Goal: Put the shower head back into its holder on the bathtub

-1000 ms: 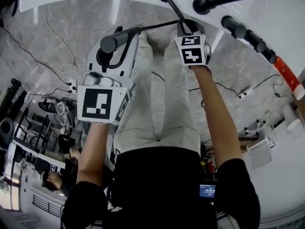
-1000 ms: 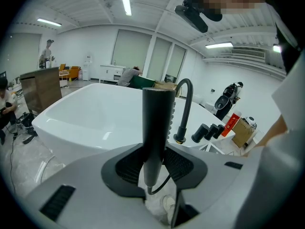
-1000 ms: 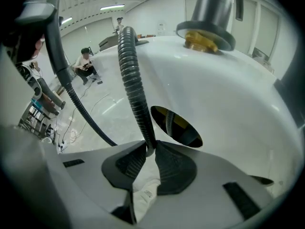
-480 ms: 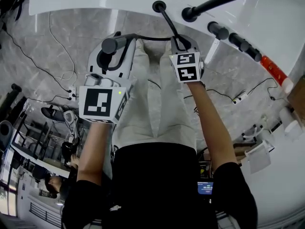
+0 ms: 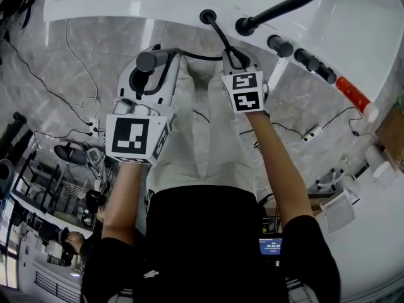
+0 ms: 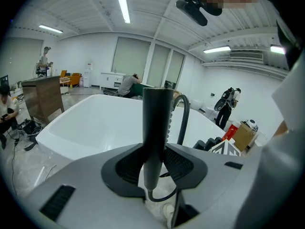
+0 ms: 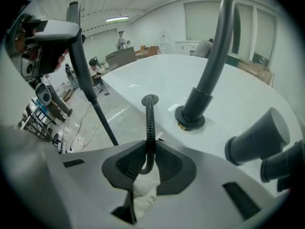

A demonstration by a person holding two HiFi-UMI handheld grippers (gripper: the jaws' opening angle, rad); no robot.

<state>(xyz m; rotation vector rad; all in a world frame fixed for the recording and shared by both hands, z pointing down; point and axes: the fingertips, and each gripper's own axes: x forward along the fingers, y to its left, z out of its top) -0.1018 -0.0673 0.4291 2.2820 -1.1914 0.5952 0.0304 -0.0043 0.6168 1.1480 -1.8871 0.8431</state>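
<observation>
While the left gripper (image 6: 155, 162) clamps its pads on the dark handle of the shower head (image 6: 156, 123), jaws set fairly wide around it, the right gripper (image 7: 149, 162) pinches the ribbed hose (image 7: 151, 128) in a much narrower grip. That split looks deliberate: one claw carries the head itself, while the other gathers slack so the hose can be fed back down as the head comes in.

From the right claw the hose climbs straight to the holder (image 7: 149, 99), a black ring on the bathtub (image 7: 143, 75) rim into which it disappears. The shower head is well short of the holder, off to its left and out over the floor rather than over the rim, so seating it is not yet done.

Just right of the holder stands the curved black spout (image 7: 209, 66), and further right a row of dark knobs (image 7: 257, 138). The tub rim is white and glossy. Below the holder, the floor (image 5: 38, 74) is grey marble-look tile with thin cables (image 5: 71, 50) trailing across. Beyond the holder lies an open, strip-lit workroom with desks and several people (image 6: 228, 106).
</observation>
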